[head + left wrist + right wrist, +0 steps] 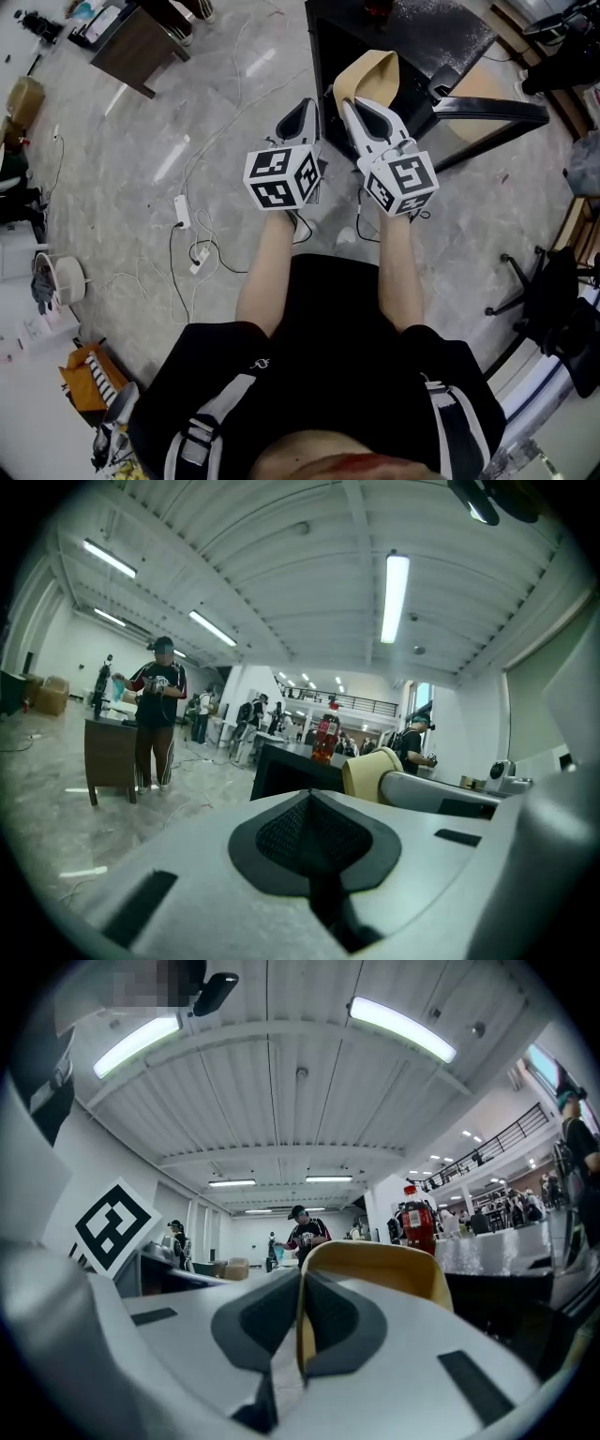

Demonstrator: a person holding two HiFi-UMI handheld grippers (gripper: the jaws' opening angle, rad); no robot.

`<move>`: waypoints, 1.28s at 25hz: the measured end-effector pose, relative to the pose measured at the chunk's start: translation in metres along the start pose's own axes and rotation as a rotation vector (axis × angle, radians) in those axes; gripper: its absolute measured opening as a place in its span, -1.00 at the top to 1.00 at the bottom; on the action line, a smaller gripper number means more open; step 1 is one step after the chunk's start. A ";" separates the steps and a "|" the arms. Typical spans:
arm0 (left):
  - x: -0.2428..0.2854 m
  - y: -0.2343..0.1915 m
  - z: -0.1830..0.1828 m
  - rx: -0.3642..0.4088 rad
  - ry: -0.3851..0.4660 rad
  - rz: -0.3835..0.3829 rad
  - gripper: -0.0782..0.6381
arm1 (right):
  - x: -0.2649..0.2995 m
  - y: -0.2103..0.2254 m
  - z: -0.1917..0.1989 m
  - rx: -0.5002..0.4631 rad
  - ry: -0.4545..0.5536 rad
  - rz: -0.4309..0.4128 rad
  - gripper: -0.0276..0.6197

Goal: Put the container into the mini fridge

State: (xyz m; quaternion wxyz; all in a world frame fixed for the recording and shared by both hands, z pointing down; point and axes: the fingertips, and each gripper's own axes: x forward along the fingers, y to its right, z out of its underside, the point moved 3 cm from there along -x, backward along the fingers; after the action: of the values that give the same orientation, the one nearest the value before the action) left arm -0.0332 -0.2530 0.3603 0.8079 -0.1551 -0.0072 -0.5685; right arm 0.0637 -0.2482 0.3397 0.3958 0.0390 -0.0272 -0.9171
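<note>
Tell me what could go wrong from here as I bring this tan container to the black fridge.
1. The right gripper pinches only one thin wall of the tan thin-walled container; it may swing, buckle or slip out.
2. A red plastic bottle stands on top of the black mini fridge; a high approach might knock it over.
3. White cables trail across the floor near your feet, so you could trip.

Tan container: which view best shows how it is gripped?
The right gripper view: the right gripper has its jaws shut on the wall of the tan container, seen close up. The head view shows it from above, past that gripper's tip. The left gripper view shows only its side, small.
</note>
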 end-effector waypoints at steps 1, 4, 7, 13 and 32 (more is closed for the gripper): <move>0.005 -0.004 0.005 -0.003 -0.017 -0.005 0.76 | 0.004 0.001 0.006 0.005 -0.015 -0.010 0.86; 0.019 -0.016 0.021 -0.022 -0.066 -0.014 0.76 | 0.012 0.004 0.032 0.029 -0.074 -0.038 0.86; 0.029 -0.026 0.040 -0.036 -0.113 -0.024 0.76 | 0.017 0.008 0.064 0.068 -0.142 -0.037 0.86; 0.039 -0.047 0.101 -0.076 -0.253 -0.049 0.76 | 0.018 0.011 0.146 0.203 -0.305 -0.034 0.86; 0.032 -0.119 0.142 -0.053 -0.411 -0.100 0.76 | 0.074 0.110 0.353 -0.123 -0.878 0.075 0.86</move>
State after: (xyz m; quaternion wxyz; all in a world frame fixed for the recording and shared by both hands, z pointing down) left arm -0.1083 -0.2821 0.5304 0.7557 -0.2884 -0.1646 -0.5645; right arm 0.0594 -0.3707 0.6961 0.3812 -0.3787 -0.1393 -0.8318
